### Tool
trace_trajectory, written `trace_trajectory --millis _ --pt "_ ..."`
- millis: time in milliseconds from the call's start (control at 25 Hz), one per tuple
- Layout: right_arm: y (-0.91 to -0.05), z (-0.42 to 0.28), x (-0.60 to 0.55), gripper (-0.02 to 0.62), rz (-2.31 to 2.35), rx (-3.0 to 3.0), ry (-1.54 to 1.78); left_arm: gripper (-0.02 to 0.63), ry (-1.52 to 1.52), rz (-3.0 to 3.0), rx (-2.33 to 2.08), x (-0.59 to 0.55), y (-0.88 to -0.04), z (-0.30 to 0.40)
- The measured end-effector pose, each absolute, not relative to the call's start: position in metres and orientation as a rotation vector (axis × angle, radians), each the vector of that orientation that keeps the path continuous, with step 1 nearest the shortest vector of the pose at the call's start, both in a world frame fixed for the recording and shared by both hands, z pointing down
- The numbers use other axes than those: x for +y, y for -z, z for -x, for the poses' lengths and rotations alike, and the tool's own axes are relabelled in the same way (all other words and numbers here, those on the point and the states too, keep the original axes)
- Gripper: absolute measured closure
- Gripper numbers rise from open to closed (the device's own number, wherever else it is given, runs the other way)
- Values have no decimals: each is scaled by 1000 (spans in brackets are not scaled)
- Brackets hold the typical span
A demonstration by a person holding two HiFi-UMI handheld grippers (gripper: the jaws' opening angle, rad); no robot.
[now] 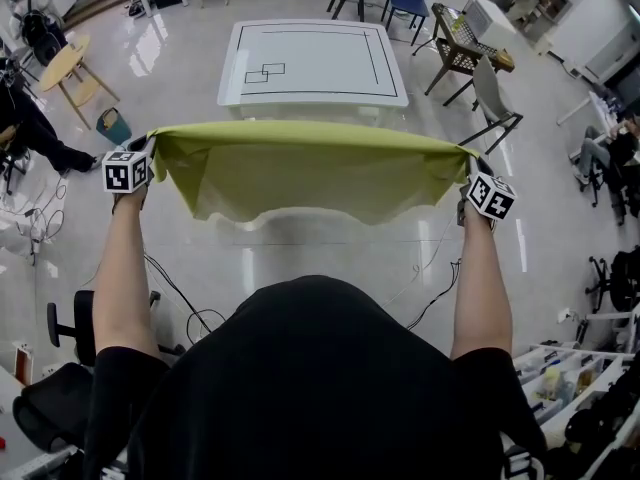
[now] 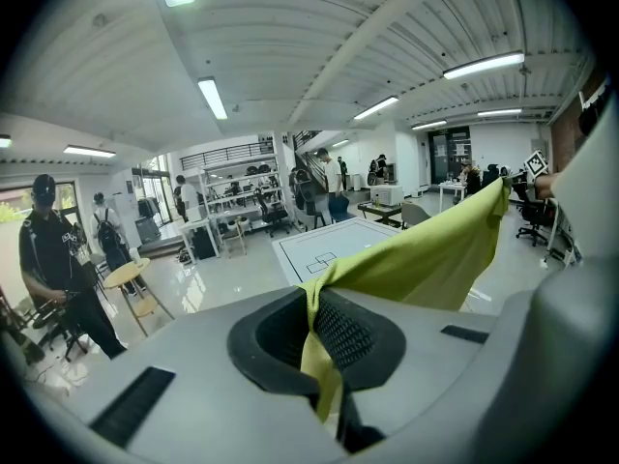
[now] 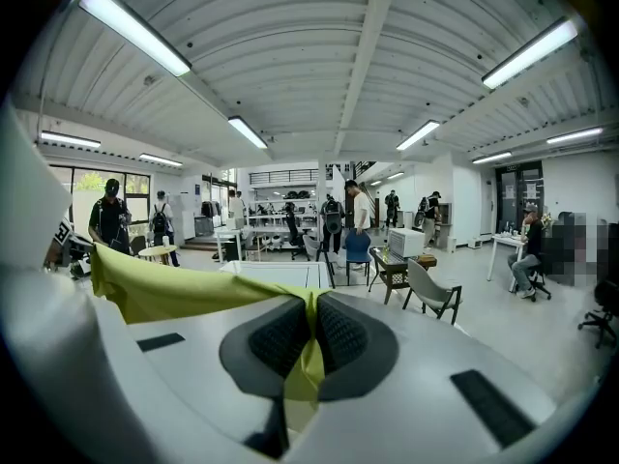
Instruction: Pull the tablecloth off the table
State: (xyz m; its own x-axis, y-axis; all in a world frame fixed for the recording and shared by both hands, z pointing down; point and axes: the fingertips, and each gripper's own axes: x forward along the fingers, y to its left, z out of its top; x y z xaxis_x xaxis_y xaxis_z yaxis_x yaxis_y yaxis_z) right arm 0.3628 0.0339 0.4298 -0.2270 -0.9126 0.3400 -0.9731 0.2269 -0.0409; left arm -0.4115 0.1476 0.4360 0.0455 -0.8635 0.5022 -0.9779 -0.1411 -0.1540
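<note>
Left gripper (image 2: 315, 329): jaws pressed together on one top corner of the tablecloth (image 1: 300, 168). A short tail of fabric hangs out below the pads.
Right gripper (image 3: 308, 341): jaws clamped the same way on the opposite top corner, with fabric pinched between the ribbed pads.
Tablecloth: yellow-green. Its top edge runs taut from one gripper across to the other, and the rest hangs beneath them in the air like a loose curtain with a wavy lower hem.
Table (image 1: 300, 96): white with black outline markings, and bare. It stands beyond both grippers, well apart from the cloth, and no fabric touches it.
Task progress: the cloth appears to be fully off the table.
Risk, slipping: each gripper holds only a small pinch of corner. Pulling the grippers sharply apart could draw the thin fabric out through the pads and drop that side.
Risk, dragging: the hem hangs well below the grippers. Lowering them could trail it onto the floor, where cables (image 1: 170, 288) lie beneath the left gripper.
Risk, snagging: a chair (image 1: 490, 108) stands just beyond the right gripper, and a swing that way could catch the cloth.
</note>
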Motion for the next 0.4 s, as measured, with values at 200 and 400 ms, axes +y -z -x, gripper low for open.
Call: trace_trajectory --millis 200,400 --pt "-430 -367 30 577 -1780 -2256 -363 581 -720 -2082 -1895 145 -435 407" --pt "-430 -368 26 577 -1761 -2254 -338 581 -716 -2076 -1896 145 -437 403"
